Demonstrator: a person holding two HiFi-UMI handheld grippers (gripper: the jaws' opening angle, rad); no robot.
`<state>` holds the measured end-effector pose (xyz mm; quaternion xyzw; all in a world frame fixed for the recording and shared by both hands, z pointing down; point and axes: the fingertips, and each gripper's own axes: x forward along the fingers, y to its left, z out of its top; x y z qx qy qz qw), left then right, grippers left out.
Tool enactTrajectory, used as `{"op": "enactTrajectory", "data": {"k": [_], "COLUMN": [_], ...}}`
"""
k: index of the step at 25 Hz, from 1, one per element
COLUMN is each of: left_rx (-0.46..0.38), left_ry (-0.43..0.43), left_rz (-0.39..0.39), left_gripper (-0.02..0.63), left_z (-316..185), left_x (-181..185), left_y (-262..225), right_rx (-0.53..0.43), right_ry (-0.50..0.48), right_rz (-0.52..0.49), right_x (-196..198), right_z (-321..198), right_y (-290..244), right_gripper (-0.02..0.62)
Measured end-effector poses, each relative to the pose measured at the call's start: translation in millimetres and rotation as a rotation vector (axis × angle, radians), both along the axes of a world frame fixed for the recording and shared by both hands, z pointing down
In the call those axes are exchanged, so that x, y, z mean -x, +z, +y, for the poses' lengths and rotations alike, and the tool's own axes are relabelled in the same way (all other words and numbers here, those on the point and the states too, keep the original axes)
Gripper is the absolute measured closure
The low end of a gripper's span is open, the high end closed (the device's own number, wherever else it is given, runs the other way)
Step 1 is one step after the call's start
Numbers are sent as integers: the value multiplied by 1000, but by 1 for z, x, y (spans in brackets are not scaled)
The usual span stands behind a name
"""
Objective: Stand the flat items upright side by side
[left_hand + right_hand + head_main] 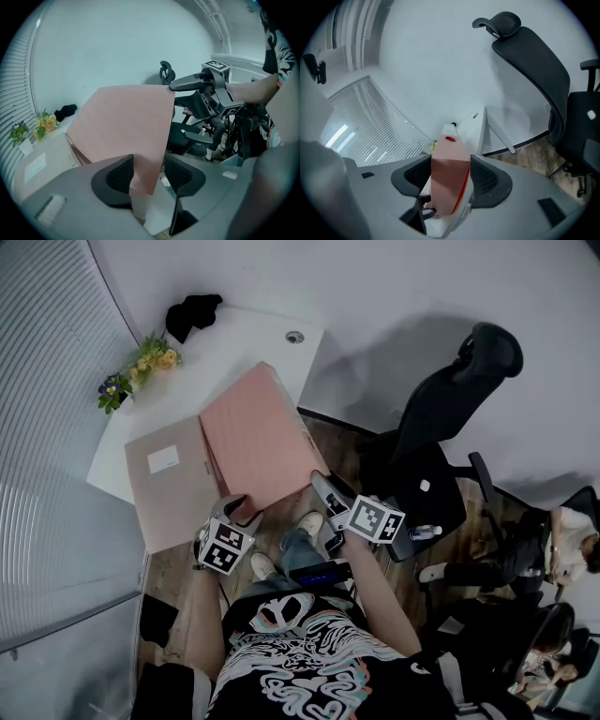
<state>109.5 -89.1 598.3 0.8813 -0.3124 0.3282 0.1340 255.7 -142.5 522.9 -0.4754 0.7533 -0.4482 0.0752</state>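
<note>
**Obscured, cropped and illegible items across three views**

Head view: the near edge of the pink folder [255, 442] lies behind the left gripper [236, 510] and right gripper [323, 487], and how the jaws sit on it cannot be read from there. The beige folder [173, 488] carries a white label [163, 458], print too small to read. Both folders cover most of the table [244, 338]. A dark object [192, 313] at its far corner cannot be identified. A seated person [572, 545] is cut by the right edge. Right gripper view: a red mark [450, 138] on the folder's spine is illegible, and the office chair [543, 70] runs off the frame.
</note>
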Motion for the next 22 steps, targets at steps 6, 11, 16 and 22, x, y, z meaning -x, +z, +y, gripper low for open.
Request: {"op": "enactTrajectory", "data": {"k": [6,11,16,22], "left_rx": [10,15,26,43], "left_ry": [-10,-13,-22,-35], "left_rz": [16,27,31,51], "left_gripper": [401,400,402,403], "left_z": [-2,-5,-5,-4], "left_x": [-1,2,3,5], "left_y": [-1,0,-1,-2], "right_rx": [-24,-42,-65,-88], "right_ry": [-12,-20,-39,-65], "right_rz": [65,103,153,219], "right_x": [-1,9,17,28], "right_z": [-3,-3,-2,0], "right_y": [-6,-18,-26,-37], "right_gripper": [337,337,337,339]}}
